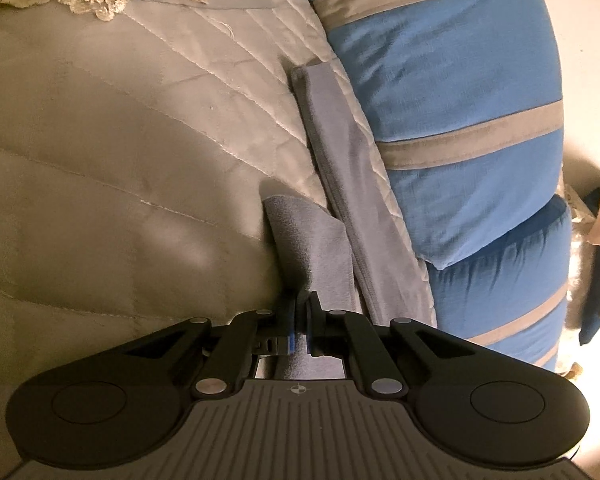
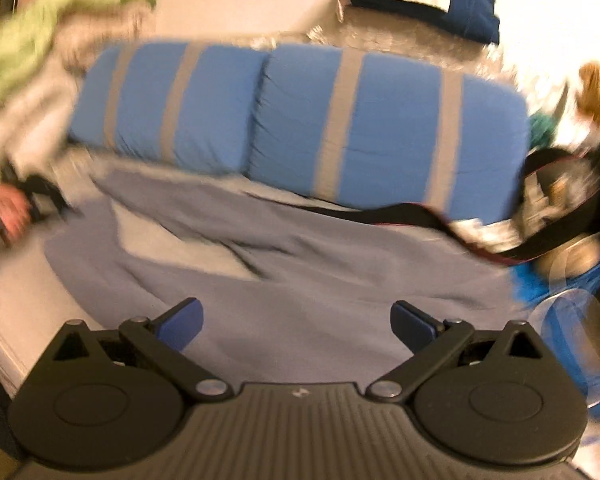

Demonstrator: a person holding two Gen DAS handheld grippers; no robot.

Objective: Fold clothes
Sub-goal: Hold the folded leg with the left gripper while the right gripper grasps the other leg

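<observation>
On the quilted beige bedspread [image 1: 112, 168] beside the blue striped pillows [image 1: 452, 120] lies the grey garment [image 1: 340, 168], one long strip of it running along the pillow edge. No brand or writing can be read anywhere. Left tongs [image 1: 300, 320] are closed, pinching a fold of the grey garment between their blue pads. Right tongs [image 2: 298, 320] hover with fingers spread wide, holding nothing, pointing over the garment [image 2: 300, 264] spread out below the pillows [image 2: 300, 120]. That view is blurred; a green cloth [image 2: 40, 32] shows at upper left.
</observation>
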